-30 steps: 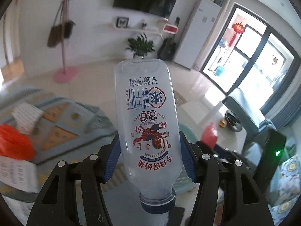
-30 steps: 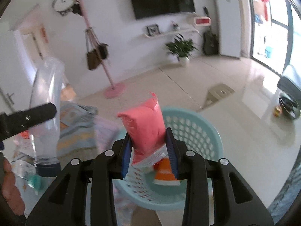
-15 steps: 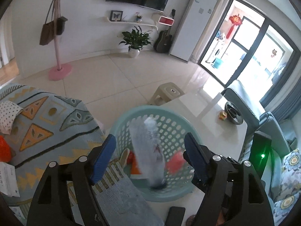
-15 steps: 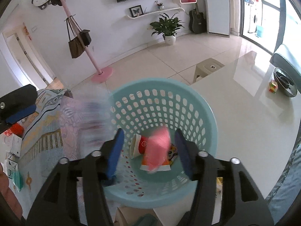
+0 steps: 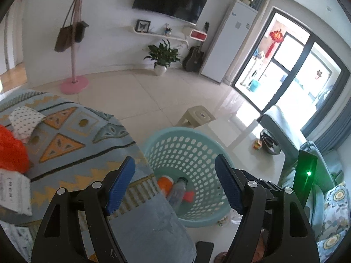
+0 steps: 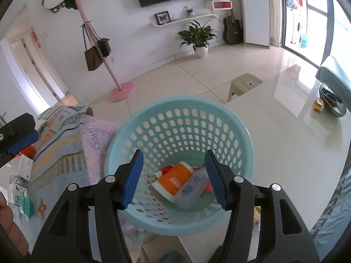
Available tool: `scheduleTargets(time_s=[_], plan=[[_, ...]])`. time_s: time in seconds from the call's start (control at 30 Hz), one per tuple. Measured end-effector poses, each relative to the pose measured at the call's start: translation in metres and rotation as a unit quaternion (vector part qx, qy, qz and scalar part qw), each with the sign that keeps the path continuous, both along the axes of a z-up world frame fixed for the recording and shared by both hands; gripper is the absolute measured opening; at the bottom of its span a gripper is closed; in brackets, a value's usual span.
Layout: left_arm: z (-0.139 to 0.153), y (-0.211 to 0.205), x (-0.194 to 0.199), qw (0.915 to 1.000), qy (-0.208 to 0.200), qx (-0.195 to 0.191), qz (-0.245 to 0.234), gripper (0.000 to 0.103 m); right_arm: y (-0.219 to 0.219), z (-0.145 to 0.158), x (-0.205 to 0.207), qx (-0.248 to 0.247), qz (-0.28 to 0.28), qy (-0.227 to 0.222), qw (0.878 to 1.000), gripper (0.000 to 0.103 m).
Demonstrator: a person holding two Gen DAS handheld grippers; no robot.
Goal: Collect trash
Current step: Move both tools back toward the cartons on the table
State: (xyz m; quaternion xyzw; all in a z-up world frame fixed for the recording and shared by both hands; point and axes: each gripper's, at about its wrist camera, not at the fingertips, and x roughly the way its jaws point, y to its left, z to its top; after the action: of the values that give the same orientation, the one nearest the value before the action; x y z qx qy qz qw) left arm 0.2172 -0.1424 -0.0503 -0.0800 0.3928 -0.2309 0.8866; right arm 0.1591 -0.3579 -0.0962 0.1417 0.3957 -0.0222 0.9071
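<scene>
1. Both tongs are seen spread wide with nothing between the blue pads: the left gripper (image 5: 174,186) at the bottom centre of the left wrist view, the right gripper (image 6: 174,178) at the bottom centre of the right wrist view.
2. The pale turquoise perforated plastic basket (image 6: 239,129) is placed at the centre of the right wrist view, directly below the right gripper.
3. Inside it, a clear plastic bottle with a dark cap (image 5: 178,189), an orange and white carton (image 6: 174,180) and a pinkish-red packet (image 5: 189,196) are seen lying together on the bottom.
4. Part of the collecting is judged done; more appears to be left, since a bright orange-red bag (image 5: 11,151) and white printed paper packaging (image 5: 14,189) are seen at the left edge of the left wrist view, on the patterned blue and orange cloth (image 5: 72,135).
5. The basket is set on a glossy white table (image 6: 285,144), beside the cloth.
6. A tiled living room is shown behind: a wall television, a pink coat stand and a potted plant in the upper frame.
</scene>
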Motion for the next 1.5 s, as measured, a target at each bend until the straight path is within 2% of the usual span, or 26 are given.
scheduleTargets(time_s=[0.4, 0.6, 0.73, 0.83, 0.93, 1.07, 1.13, 1.2, 1.33, 1.4, 1.5], plan=[[0.045, 0.064, -0.047, 0.9964, -0.068, -0.029, 0.042, 0.073, 0.062, 0.058, -0.027, -0.016, 0.067, -0.078, 0.995, 0.055], [0.061, 0.114, -0.073, 0.9918, -0.095, -0.047, 0.072, 0.072, 0.112, 0.084, -0.046, -0.022, 0.135, -0.125, 0.983, 0.055], [0.062, 0.149, -0.087, 0.9886, -0.109, -0.039, 0.096, 0.072, 0.155, 0.09, -0.056, -0.024, 0.192, -0.143, 0.971, 0.055], [0.054, 0.183, -0.095, 0.9864, -0.107, -0.037, 0.119, 0.072, 0.186, 0.084, -0.054, -0.025, 0.226, -0.135, 0.964, 0.054], [0.039, 0.218, -0.097, 0.9853, -0.087, -0.034, 0.143, 0.072, 0.213, 0.072, -0.048, -0.011, 0.263, -0.114, 0.958, 0.036], [0.013, 0.265, -0.092, 0.9837, -0.047, -0.027, 0.172, 0.072, 0.242, 0.049, -0.039, 0.02, 0.3, -0.077, 0.951, 0.036], [0.0, 0.285, -0.086, 0.9831, -0.028, -0.037, 0.177, 0.072, 0.252, 0.04, -0.035, 0.03, 0.311, -0.061, 0.948, 0.036], [-0.008, 0.298, -0.08, 0.9828, -0.013, -0.055, 0.176, 0.071, 0.259, 0.032, -0.033, 0.029, 0.318, -0.05, 0.946, 0.036], [-0.027, 0.317, -0.061, 0.9805, 0.024, -0.117, 0.156, 0.063, 0.271, 0.022, -0.033, 0.026, 0.332, -0.025, 0.942, 0.036], [-0.032, 0.315, -0.059, 0.982, 0.029, -0.111, 0.149, 0.061, 0.272, 0.018, -0.034, 0.027, 0.336, -0.016, 0.941, 0.036], [-0.034, 0.305, -0.059, 0.988, 0.031, -0.08, 0.129, 0.06, 0.268, 0.016, -0.038, 0.024, 0.34, -0.004, 0.94, 0.036]])
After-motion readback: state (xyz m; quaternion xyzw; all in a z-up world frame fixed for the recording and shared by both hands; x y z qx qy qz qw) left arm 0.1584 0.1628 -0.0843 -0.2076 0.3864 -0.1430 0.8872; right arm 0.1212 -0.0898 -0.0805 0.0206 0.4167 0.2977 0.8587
